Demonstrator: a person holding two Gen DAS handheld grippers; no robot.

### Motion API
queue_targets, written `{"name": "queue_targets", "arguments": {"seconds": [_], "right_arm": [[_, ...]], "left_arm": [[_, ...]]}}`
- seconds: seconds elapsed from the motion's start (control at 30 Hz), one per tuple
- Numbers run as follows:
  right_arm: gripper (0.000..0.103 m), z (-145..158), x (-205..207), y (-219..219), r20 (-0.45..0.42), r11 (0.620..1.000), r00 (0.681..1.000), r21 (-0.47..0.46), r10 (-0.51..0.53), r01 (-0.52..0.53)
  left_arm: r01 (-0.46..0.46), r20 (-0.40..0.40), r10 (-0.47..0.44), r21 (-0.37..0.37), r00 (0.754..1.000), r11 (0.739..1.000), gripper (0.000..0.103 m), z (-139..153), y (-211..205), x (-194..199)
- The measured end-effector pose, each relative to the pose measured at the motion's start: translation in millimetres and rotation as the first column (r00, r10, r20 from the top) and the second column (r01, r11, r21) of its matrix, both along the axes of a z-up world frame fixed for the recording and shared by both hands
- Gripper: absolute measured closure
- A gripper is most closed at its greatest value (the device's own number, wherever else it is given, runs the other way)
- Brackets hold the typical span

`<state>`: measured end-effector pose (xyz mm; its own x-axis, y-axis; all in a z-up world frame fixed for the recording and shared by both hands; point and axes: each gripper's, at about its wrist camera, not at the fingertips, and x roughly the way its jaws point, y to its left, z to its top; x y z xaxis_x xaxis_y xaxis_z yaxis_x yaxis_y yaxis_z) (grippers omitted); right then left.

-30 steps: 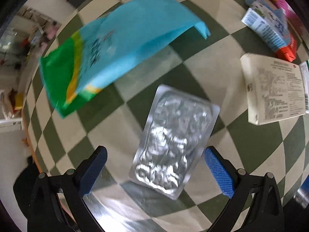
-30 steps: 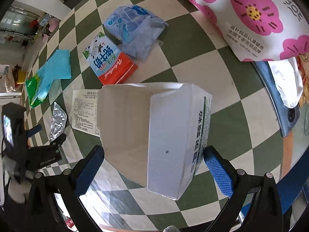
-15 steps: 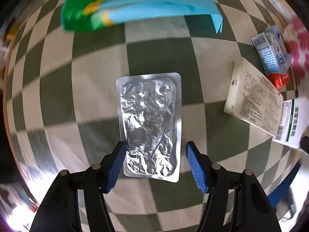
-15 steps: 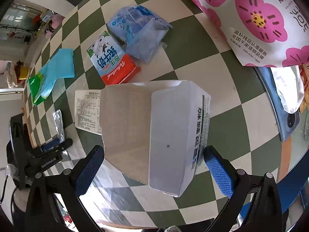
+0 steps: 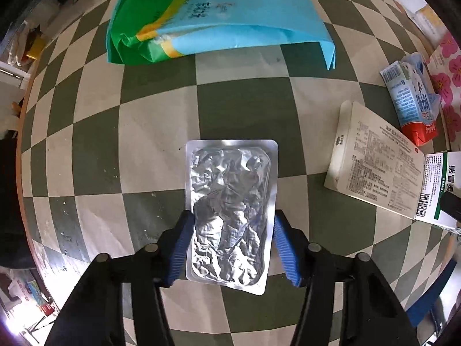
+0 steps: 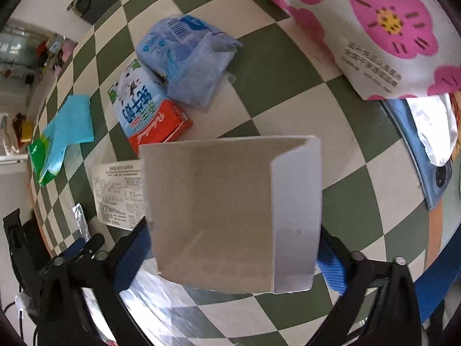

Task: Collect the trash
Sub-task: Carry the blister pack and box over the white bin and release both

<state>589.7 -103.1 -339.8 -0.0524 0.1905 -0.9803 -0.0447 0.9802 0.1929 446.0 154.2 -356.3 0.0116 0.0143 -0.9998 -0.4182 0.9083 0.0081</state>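
A crumpled silver foil blister pack (image 5: 230, 213) lies on the green-and-cream checkered table. My left gripper (image 5: 232, 245) has closed its blue pads on the pack's two long edges. My right gripper (image 6: 230, 253) is shut on an open white cardboard box (image 6: 233, 213) and holds it above the table. The foil pack also shows at the left of the right wrist view (image 6: 80, 219), with the left gripper on it.
A blue-and-green plastic bag (image 5: 207, 20) lies at the far side. A flattened medicine box (image 5: 380, 170), a milk carton (image 6: 147, 115), a crumpled blue wrapper (image 6: 190, 57) and a flowered bag (image 6: 374, 23) lie to the right. A blue book (image 6: 417, 150) is at the right edge.
My left gripper moved in over the foil pack, turned in line with it and closed on its edges. My right gripper closed on the white box and tilted it.
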Motion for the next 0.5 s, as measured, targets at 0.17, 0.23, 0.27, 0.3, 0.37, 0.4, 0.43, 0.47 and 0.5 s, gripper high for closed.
{"name": "queue_targets", "arguments": {"seconds": [0.17,0.23,0.27,0.3,0.37,0.4,0.43,0.47,0.5], "right_arm": [[0.011,7,-8,-7,0.028,1.000,1.000,0.020,0.014,-0.014],[0.011,12,-14,-12,0.045,1.000,0.999,0.017,0.024,-0.025],[0.011,14,-16,-12,0.051,0.999,0.998,0.015,0.029,-0.030],[0.011,17,-20,-15,0.061,0.999,0.997,0.013,0.038,-0.039],[0.011,22,-32,-16,0.083,0.998,0.995,-0.005,0.059,-0.059],[0.011,24,-39,-17,0.094,0.997,0.993,-0.012,0.071,-0.070],[0.011,26,-46,-15,0.102,0.997,0.992,-0.013,0.079,-0.078],[0.011,28,-54,-14,0.112,0.996,0.990,-0.019,0.091,-0.089],[0.011,31,-64,-12,0.122,0.994,0.987,-0.024,0.106,-0.104]], "left_arm": [[-0.010,0.017,0.009,0.013,1.000,1.000,0.051,9,1,-13],[-0.018,0.030,0.017,0.021,0.999,1.000,0.051,16,5,-15],[-0.020,0.038,0.019,0.031,0.999,0.999,0.051,21,2,-20],[-0.024,0.053,0.021,0.043,0.998,0.999,0.051,28,-2,-26],[-0.027,0.075,0.023,0.059,0.997,0.998,0.051,38,-11,-37],[-0.027,0.086,0.021,0.069,0.996,0.997,0.051,43,-16,-45],[-0.029,0.096,0.022,0.076,0.995,0.997,0.051,46,-20,-50],[-0.031,0.104,0.022,0.085,0.994,0.996,0.051,50,-25,-58],[-0.033,0.112,0.023,0.092,0.993,0.995,0.051,53,-30,-65]]}}
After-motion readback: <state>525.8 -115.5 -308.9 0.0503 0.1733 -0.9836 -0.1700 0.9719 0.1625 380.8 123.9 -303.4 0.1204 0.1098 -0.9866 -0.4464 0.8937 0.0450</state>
